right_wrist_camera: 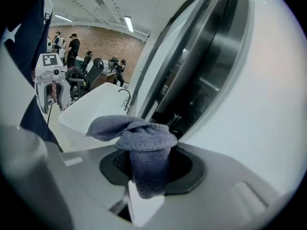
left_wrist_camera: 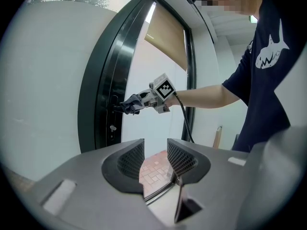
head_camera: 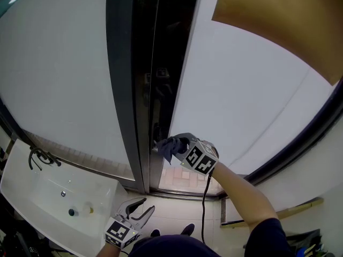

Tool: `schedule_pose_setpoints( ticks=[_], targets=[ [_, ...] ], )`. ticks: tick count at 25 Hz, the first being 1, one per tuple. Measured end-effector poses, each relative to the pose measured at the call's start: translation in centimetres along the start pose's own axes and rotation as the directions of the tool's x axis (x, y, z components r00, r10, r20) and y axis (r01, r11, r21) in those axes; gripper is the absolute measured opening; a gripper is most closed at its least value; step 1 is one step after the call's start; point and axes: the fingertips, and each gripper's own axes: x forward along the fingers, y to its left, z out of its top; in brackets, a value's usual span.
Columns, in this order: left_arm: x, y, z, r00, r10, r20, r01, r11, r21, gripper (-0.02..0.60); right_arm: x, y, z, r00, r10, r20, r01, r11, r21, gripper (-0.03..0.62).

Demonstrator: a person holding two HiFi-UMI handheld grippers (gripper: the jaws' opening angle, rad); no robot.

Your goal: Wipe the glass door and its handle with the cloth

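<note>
Right gripper [head_camera: 181, 143] pinches the grey cloth [head_camera: 169, 149], bunched right at the door handle [head_camera: 156, 128] to scrub it; left gripper [head_camera: 140, 209] hangs spread, empty, well below it.

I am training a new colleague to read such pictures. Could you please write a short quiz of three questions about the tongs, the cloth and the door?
1. Which tongs grip the grey cloth? A. the left tongs B. the right tongs C. both
2. True or false: the left tongs are open, with nothing between them.
3. Fill in: the cloth is held up close by the ___ of the dark-framed door.

Key:
1. B
2. True
3. handle
</note>
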Motion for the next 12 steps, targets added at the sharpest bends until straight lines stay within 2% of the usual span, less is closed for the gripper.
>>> schedule_pose_setpoints(
  ticks=[6, 10, 12],
  targets=[
    [0.0, -0.1, 0.1, 1.0, -0.005, 0.004, 0.005, 1.0, 0.0, 0.144, -2.0, -0.7, -3.1, 0.999, 0.004, -0.039, -0.002, 0.999, 0.05, 0.143],
    [0.0, -0.1, 0.3, 1.0, -0.007, 0.007, 0.006, 1.0, 0.01, 0.144, -3.4, -1.4, -5.0, 0.991, -0.015, -0.133, 0.02, 0.999, 0.036, 0.143],
    [-0.1, -0.1, 0.4, 1.0, -0.006, 0.007, 0.006, 1.0, 0.009, 0.144, -4.0, -2.1, -5.4, 0.991, -0.029, -0.134, 0.037, 0.998, 0.059, 0.143]
  ],
)
